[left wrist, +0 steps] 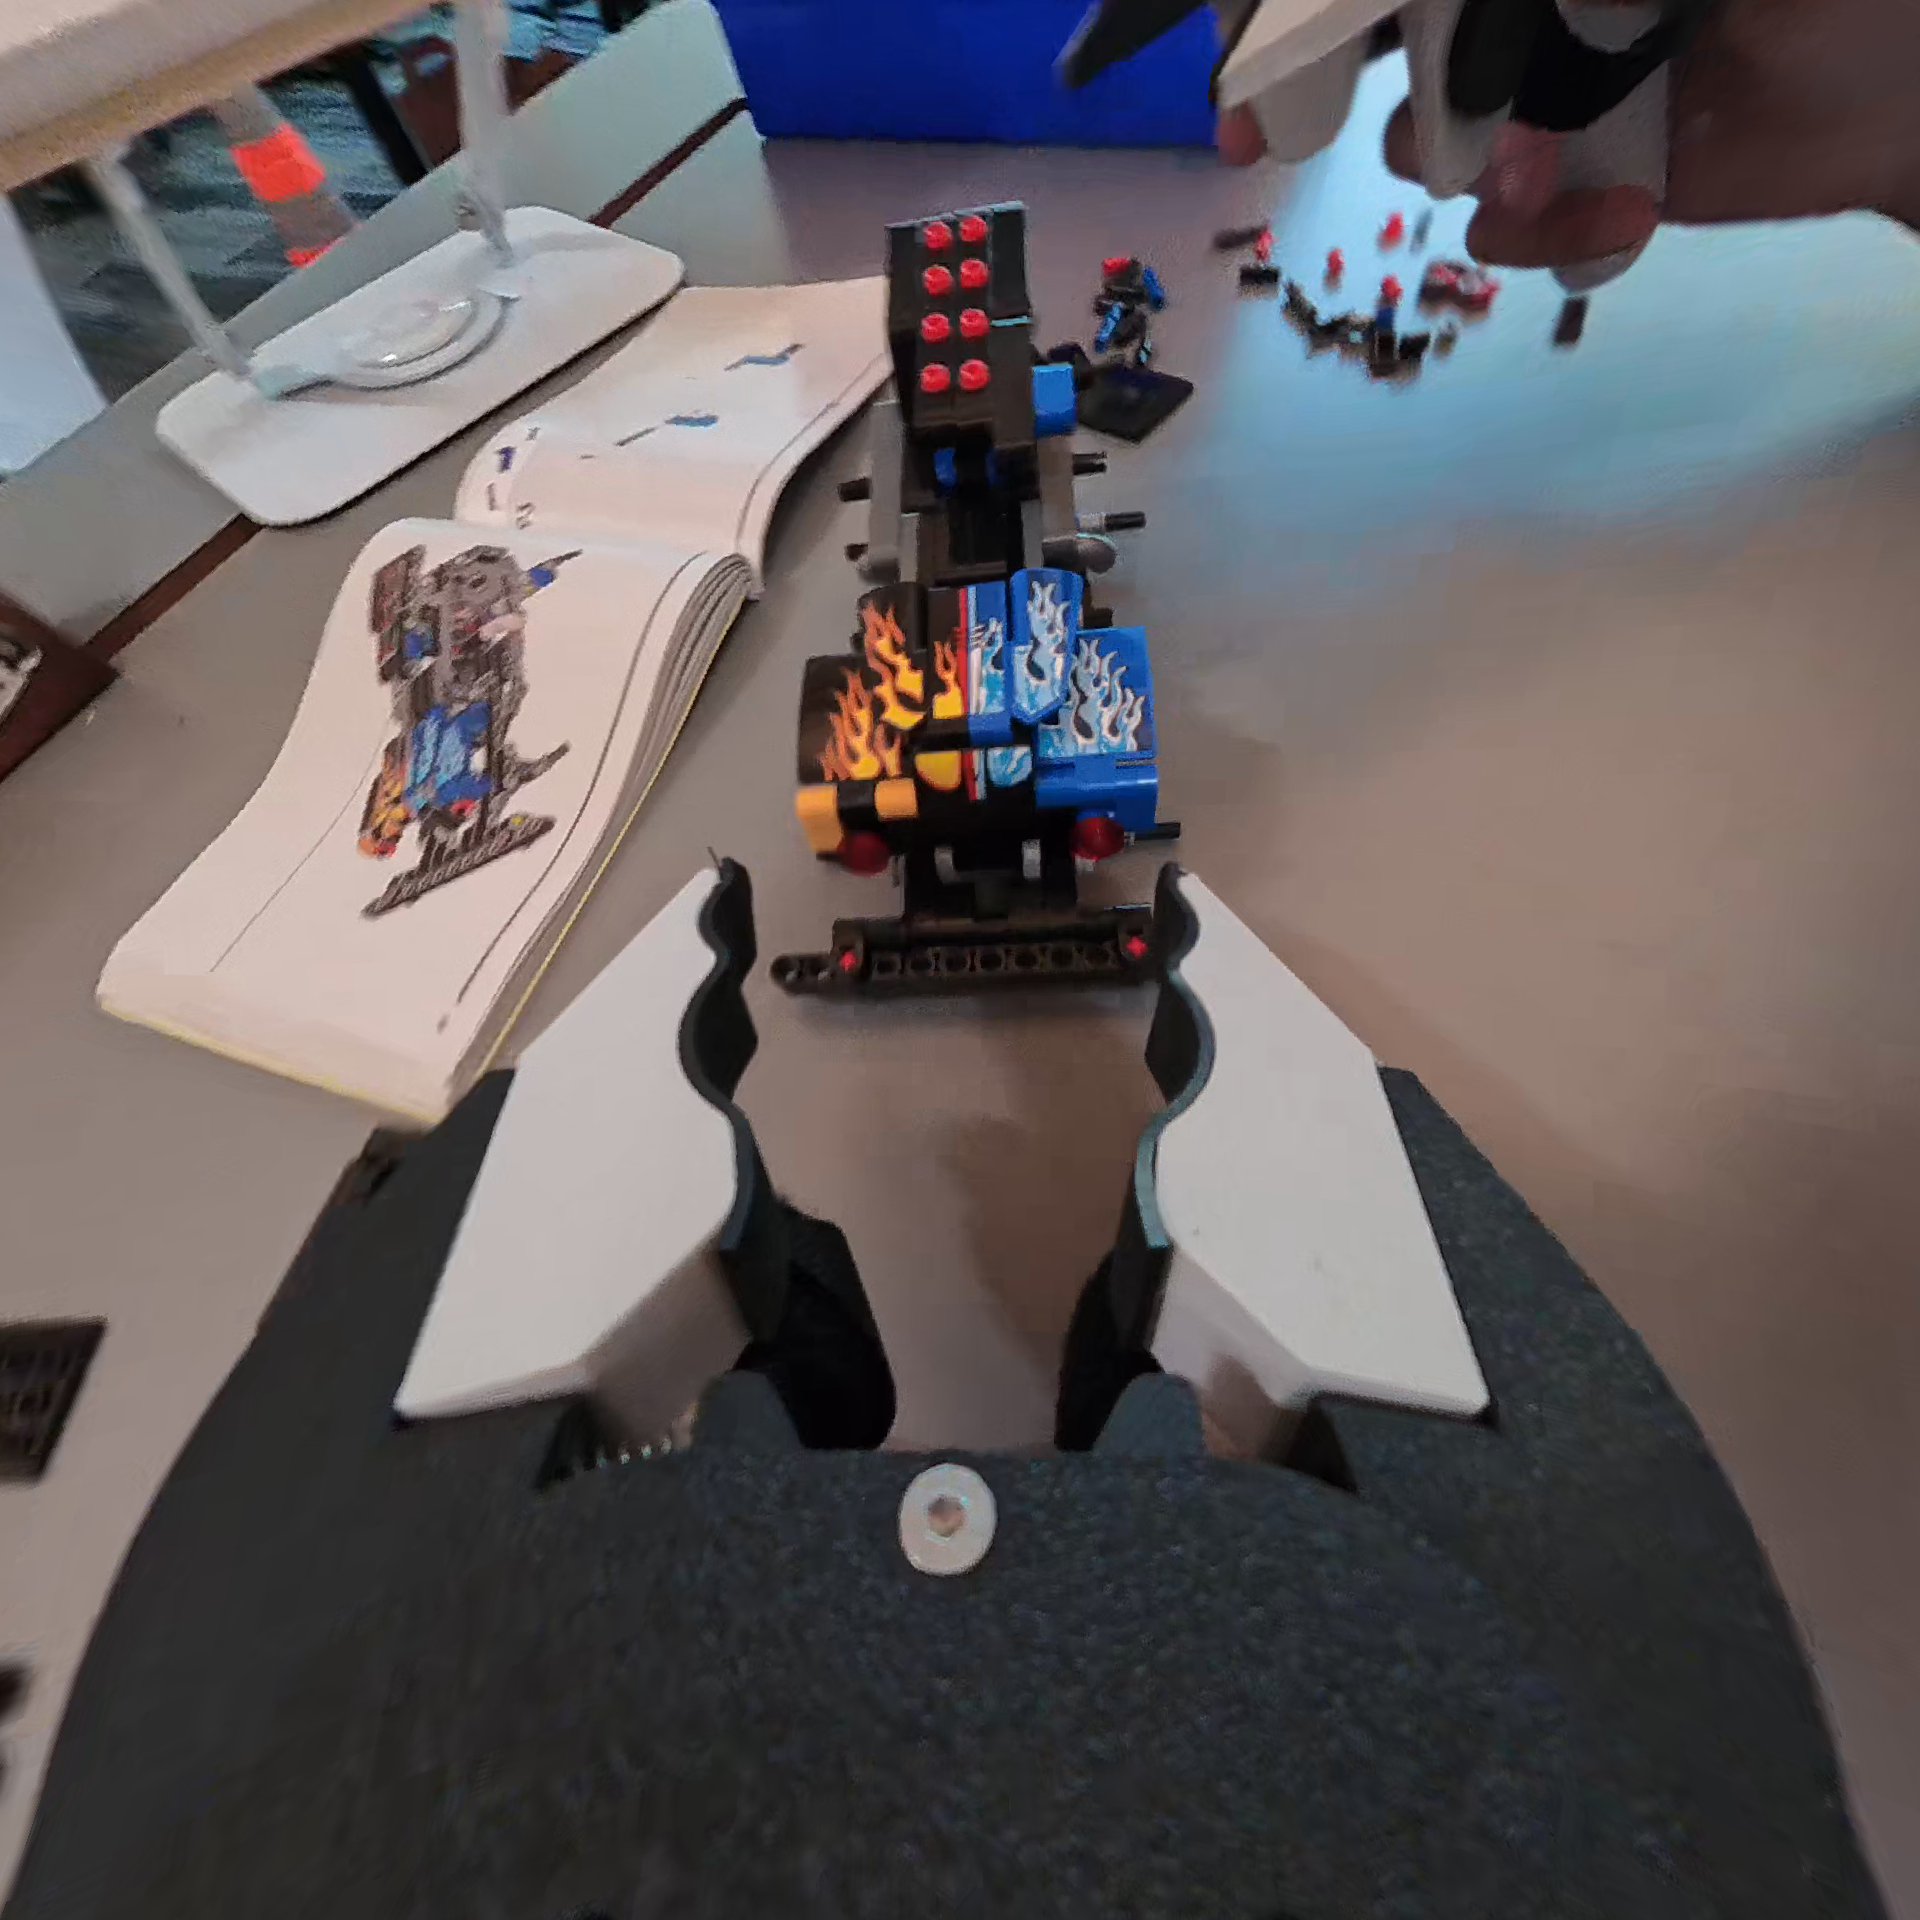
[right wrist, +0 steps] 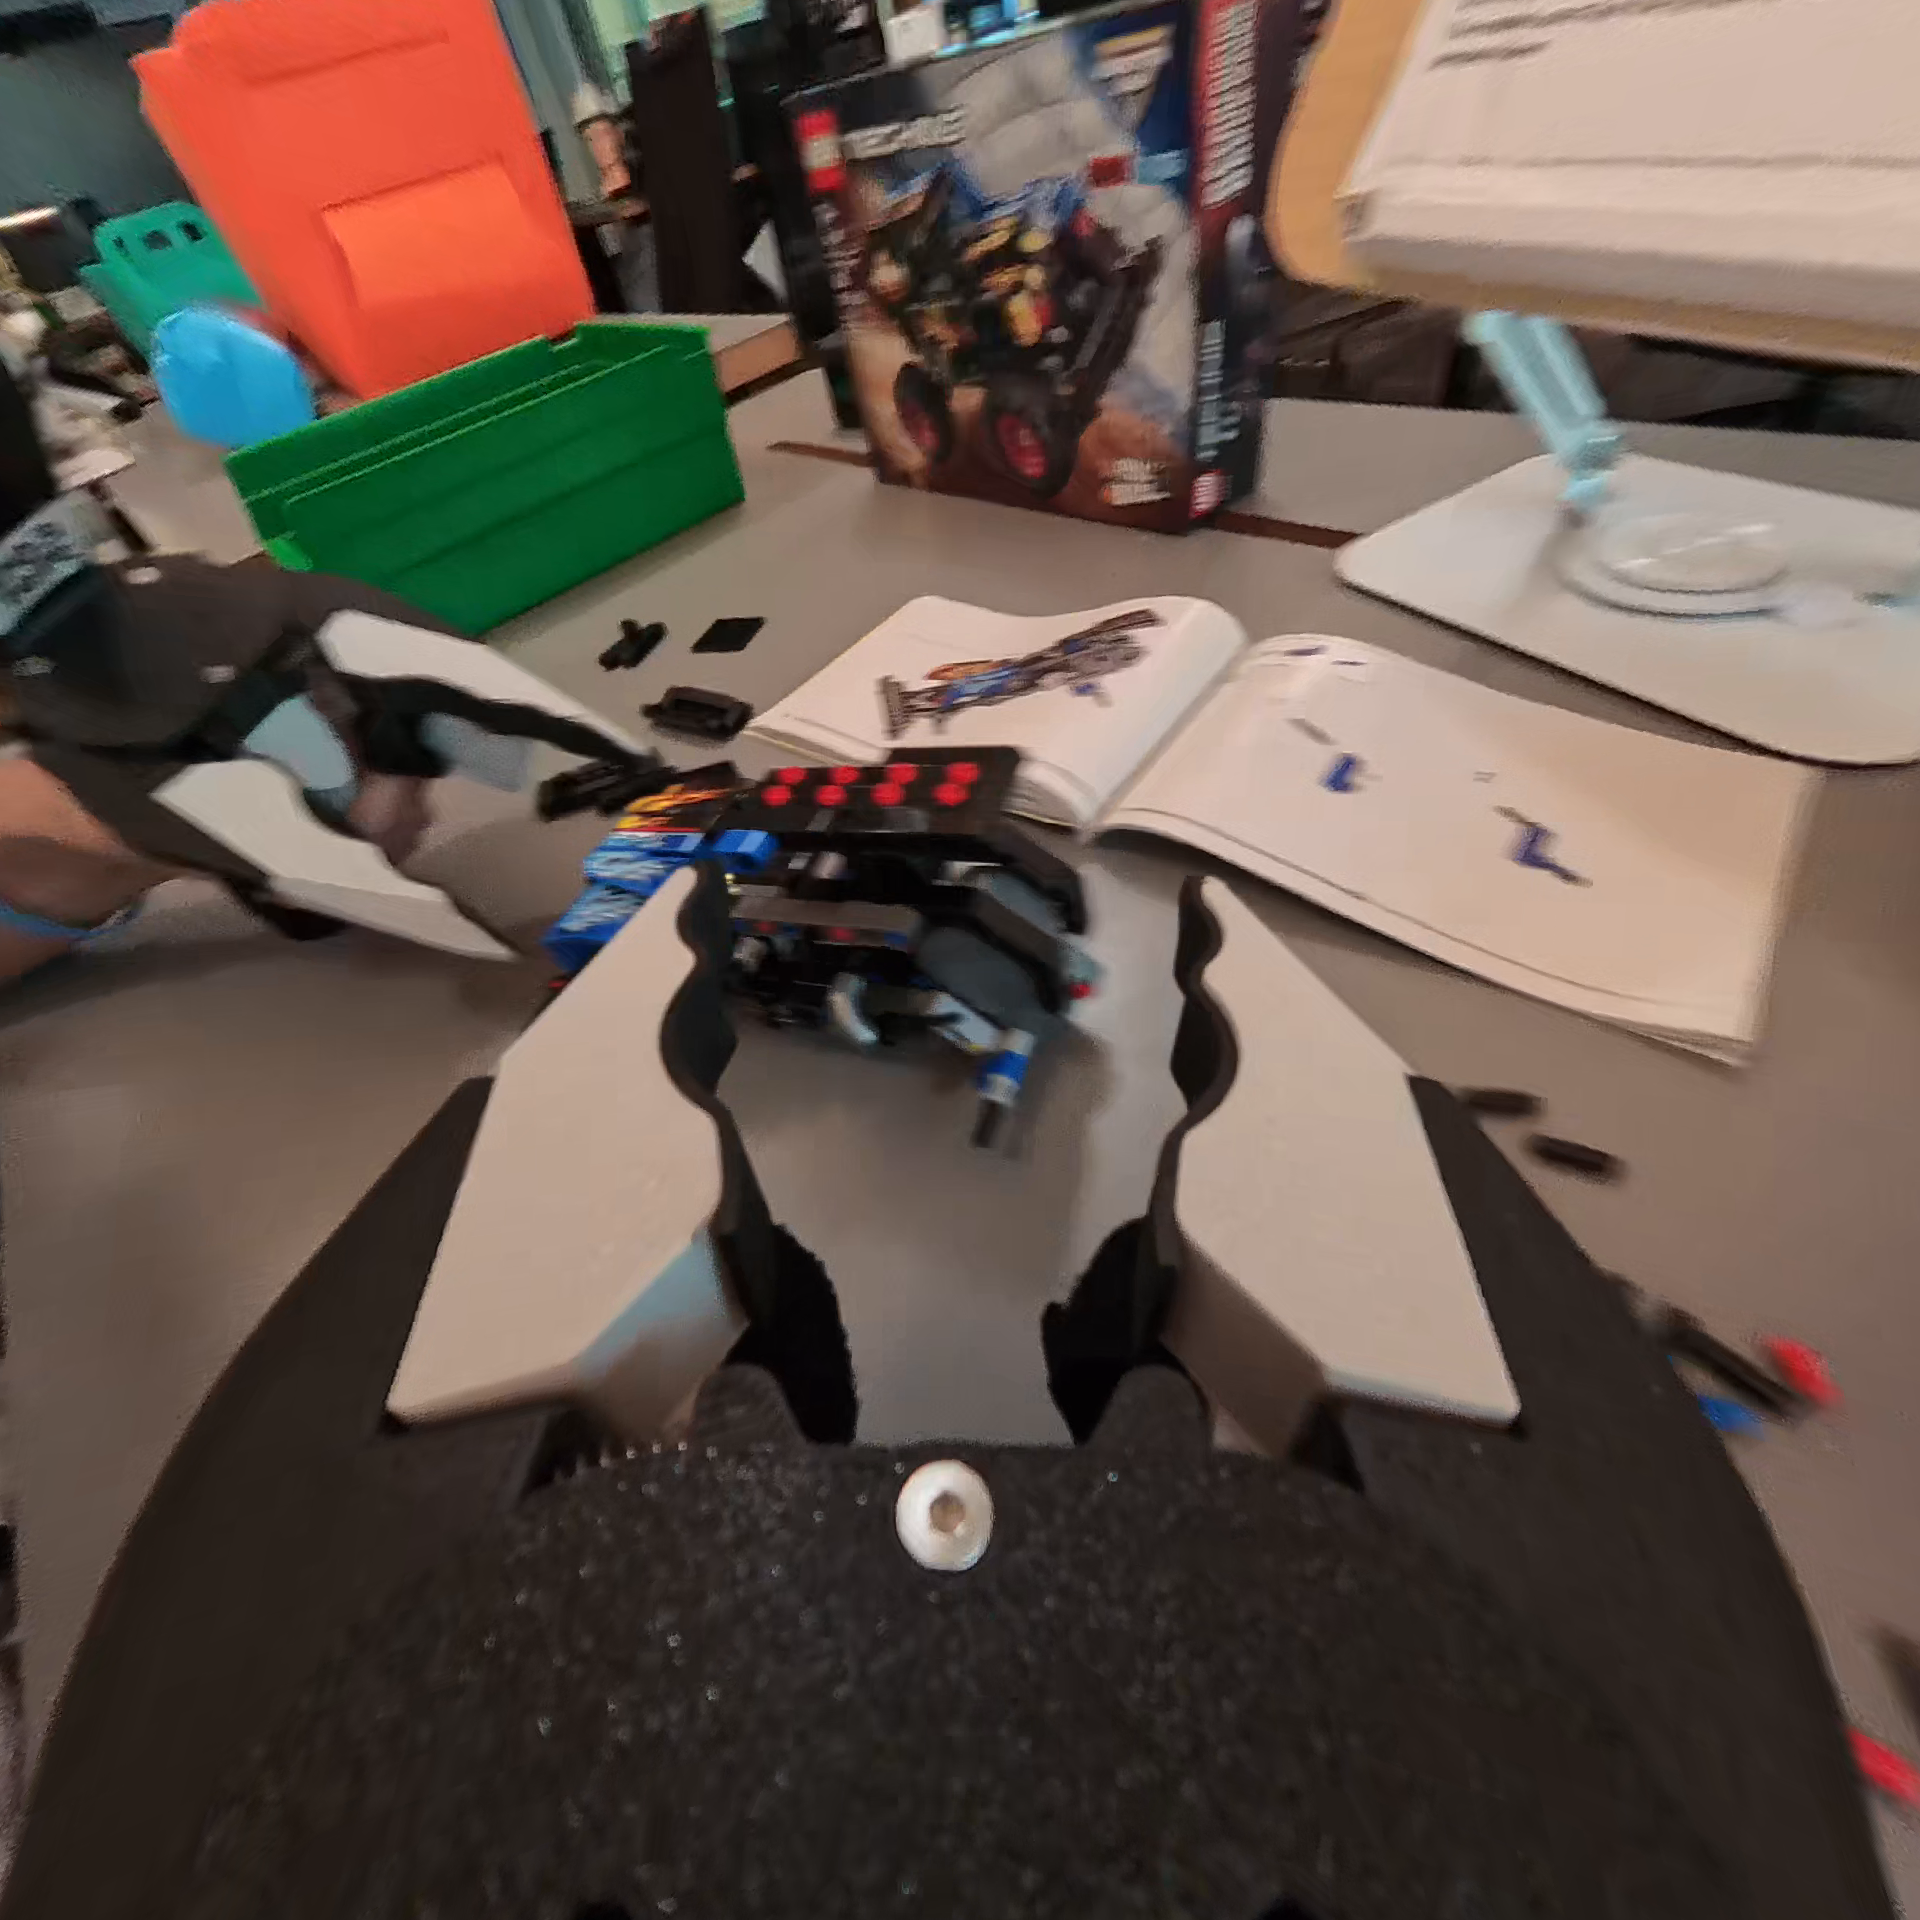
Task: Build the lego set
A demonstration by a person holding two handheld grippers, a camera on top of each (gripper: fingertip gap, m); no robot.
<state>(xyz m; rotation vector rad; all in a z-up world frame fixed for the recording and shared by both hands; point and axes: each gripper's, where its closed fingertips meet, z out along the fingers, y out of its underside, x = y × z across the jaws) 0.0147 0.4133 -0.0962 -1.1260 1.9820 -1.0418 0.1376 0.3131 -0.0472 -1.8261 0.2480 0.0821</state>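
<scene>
Jaws apart, left gripper (left wrist: 951,914) faces lego truck (left wrist: 977,665) lengthwise (bumper nearest).

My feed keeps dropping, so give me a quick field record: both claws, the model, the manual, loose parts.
left claw: open, empty, facing the model's front bar
right claw: open, empty, near the model's rear
model: part-built truck on the table, no wheels on it
manual: open beside the model
loose parts: scattered beyond the model
</scene>
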